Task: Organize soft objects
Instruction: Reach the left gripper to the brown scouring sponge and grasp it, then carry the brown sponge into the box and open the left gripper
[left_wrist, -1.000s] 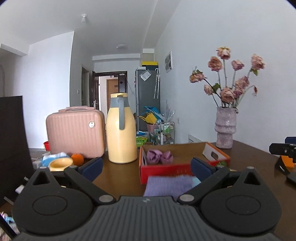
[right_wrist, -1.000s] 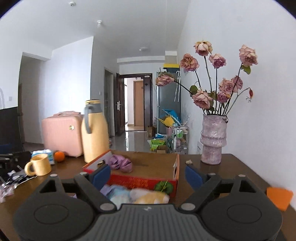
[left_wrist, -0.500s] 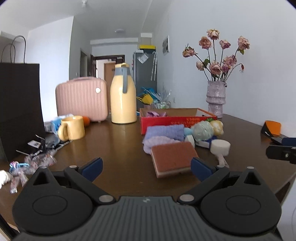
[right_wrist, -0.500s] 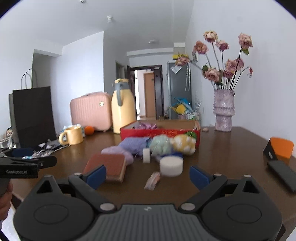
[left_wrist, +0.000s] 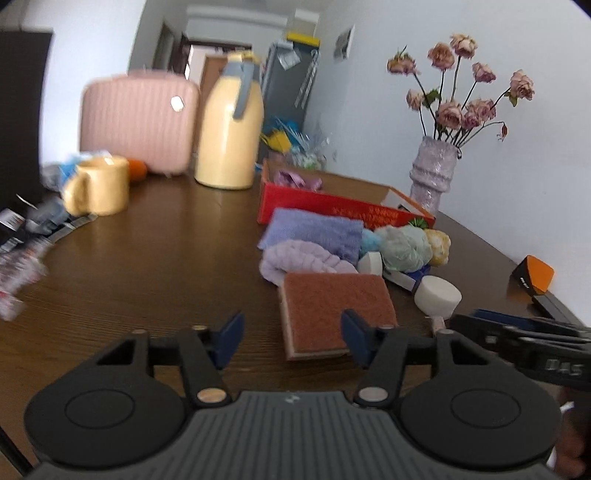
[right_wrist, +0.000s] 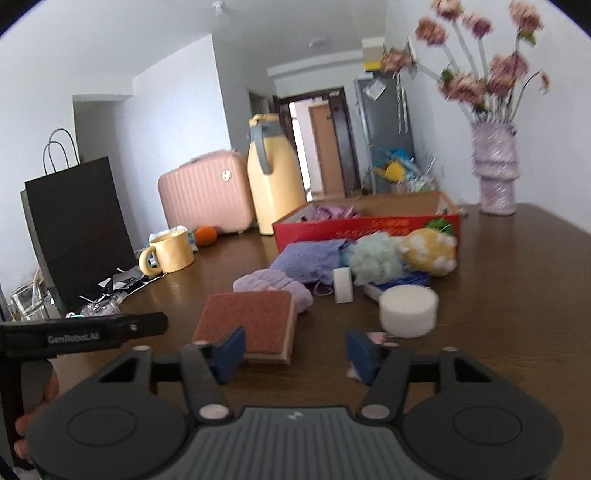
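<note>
Left gripper (left_wrist: 291, 338): fingers apart, empty, above the tabletop's near edge.
Sponge (left_wrist: 334, 308): brown-topped, flat on the table (left_wrist: 147, 266), nearest of the soft pile.
Right gripper (right_wrist: 295, 352): fingers apart, empty, just before the sponge and white foam disc (right_wrist: 408, 310).
Red box (right_wrist: 369, 225): behind the pile, purple cloth inside.

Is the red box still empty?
No. In the right wrist view the red box already holds a purple soft item near its back left corner.
</note>
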